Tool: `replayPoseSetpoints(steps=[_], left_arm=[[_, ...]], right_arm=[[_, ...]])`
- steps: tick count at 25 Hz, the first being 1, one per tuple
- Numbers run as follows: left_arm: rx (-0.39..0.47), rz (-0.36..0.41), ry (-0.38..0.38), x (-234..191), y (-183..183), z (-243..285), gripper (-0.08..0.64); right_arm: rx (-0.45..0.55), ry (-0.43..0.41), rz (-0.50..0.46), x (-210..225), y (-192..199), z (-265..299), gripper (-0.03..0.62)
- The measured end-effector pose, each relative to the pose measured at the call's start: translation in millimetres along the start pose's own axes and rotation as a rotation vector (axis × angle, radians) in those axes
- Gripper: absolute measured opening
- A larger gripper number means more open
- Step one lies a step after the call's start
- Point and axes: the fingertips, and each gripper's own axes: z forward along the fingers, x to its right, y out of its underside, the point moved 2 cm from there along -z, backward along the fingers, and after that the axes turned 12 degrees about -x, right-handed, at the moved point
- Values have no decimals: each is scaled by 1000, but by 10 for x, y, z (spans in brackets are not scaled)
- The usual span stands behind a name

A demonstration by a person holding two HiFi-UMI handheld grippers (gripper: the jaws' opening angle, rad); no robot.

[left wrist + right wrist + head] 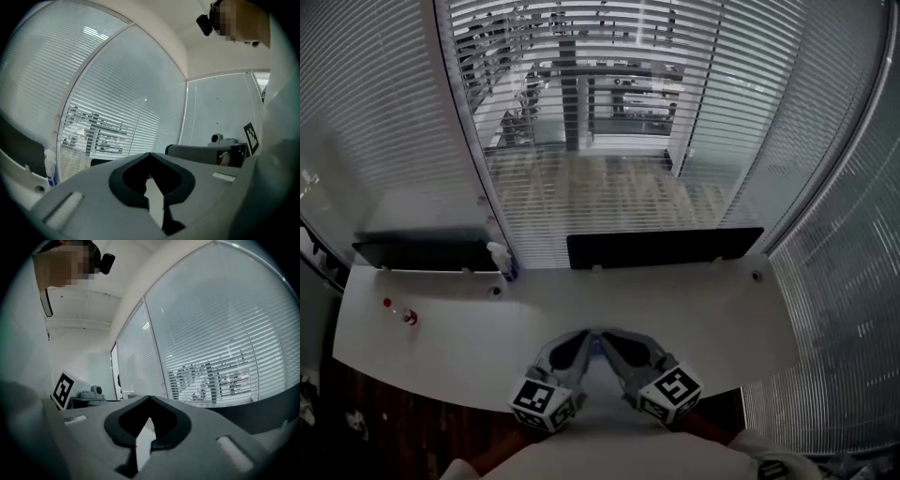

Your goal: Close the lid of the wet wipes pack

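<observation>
Wet wipes pack shows in no view. Left gripper [580, 341] and right gripper [611, 341] hover level over the desk's [703, 309] near edge, jaws together and empty, probably at rest between actions.

I count two grippers: the left gripper [584, 337] and the right gripper [607, 337], each with one marker cube [542, 401]. The one white desk [703, 314] carries two dark panels, the left panel [427, 254] and the right panel [666, 247], one bottle [501, 259], and two small red things [387, 302] (too small to name).
</observation>
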Motion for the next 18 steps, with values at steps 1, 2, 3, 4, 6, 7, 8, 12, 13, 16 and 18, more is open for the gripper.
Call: replayPoseSetpoints(steps=[1,2,3,4,6,7,8,12,13,16,18], left_arm=[[3,3,-2,29,-13,-20,3],[5,7,-3,43,-9,-31,3],[8,11,-3,38,14,-32,3],[9,14,-2,18,50,-24,3],[13,20,1,-35,113,-5,3],[14,23,2,-49,125,-1,3],[14,24,1,-51,126,-2,3],[15,19,-5,19,47,-19,3],[15,17,-6,39,32,-20,3],[11,13,-2,95,-4,-22,3],[12,11,-4,111,-31,-28,3]], right_arm=[[5,1,-1,-14,16,-28,2],[8,4,0,-20,42,-46,2],[11,6,2,-20,73,-53,2],[16,9,4,-16,96,-54,2],[29,18,1,-9,100,-42,2],[33,22,-1,-8,96,-35,2],[34,25,-3,-8,91,-34,2],[32,43,-29,-19,29,-88,0],[37,48,-39,-23,9,-107,0],[50,56,-53,-27,-59,-157,-1],[35,59,-48,-27,-77,-168,0]])
